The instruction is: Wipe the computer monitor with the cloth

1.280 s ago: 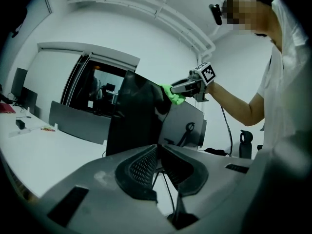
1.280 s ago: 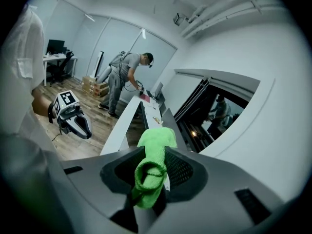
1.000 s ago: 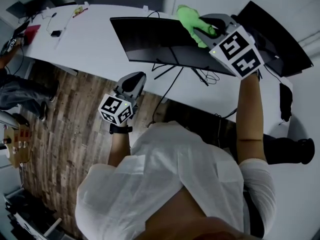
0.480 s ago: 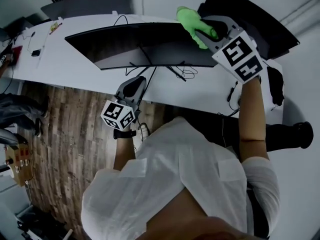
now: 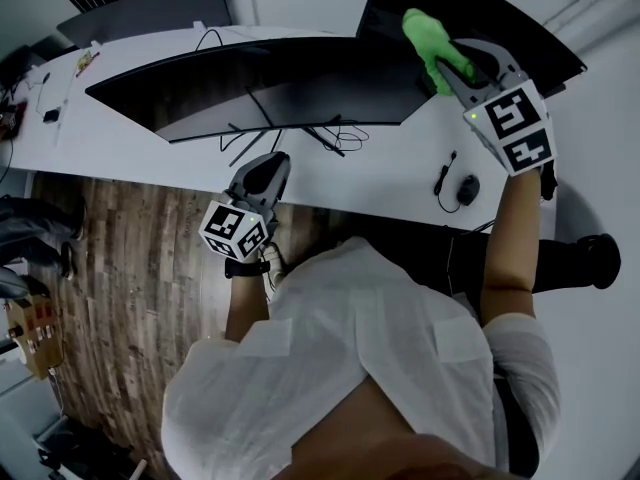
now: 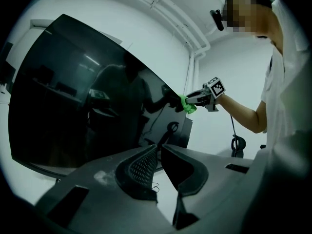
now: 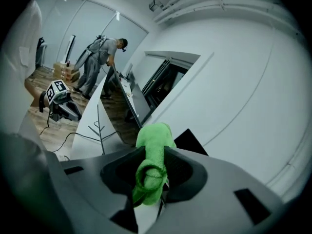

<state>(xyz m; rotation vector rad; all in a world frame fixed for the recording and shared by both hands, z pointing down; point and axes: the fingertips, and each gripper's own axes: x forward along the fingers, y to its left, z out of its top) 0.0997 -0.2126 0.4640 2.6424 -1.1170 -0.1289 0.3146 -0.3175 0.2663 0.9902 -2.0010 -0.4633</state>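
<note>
Head view, nearest first: the person's white-shirted shoulders (image 5: 340, 368) fill the 6 o'clock side, and both forearms reach away toward the desk (image 5: 390, 173). The left gripper (image 5: 265, 168) hangs at about 11 o'clock of centre, just at the desk's near edge and above the wooden floor (image 5: 130, 268), pointing roughly level at the screen. In the left gripper view its tips (image 6: 158, 147) all but meet, with nothing between them.

Past it, a mouse (image 5: 467, 189) lies on bare desktop at 3 o'clock, near the right forearm. The curved computer monitor (image 5: 260, 83) spans the desk from 10 o'clock to 1 o'clock, its stand's legs and loose cables spread below it on the white top.

The right arm is stretched out long, tilted down, and the right gripper (image 5: 445, 68) sits at 1 o'clock, pinching the green cloth (image 5: 425, 33); the right gripper view shows the fabric (image 7: 153, 135) bunched between its pads (image 7: 155, 155). The cloth meets the monitor's right end. A second dark screen (image 5: 480, 8) stands just behind, close to the wall, leaving little room there.
</note>
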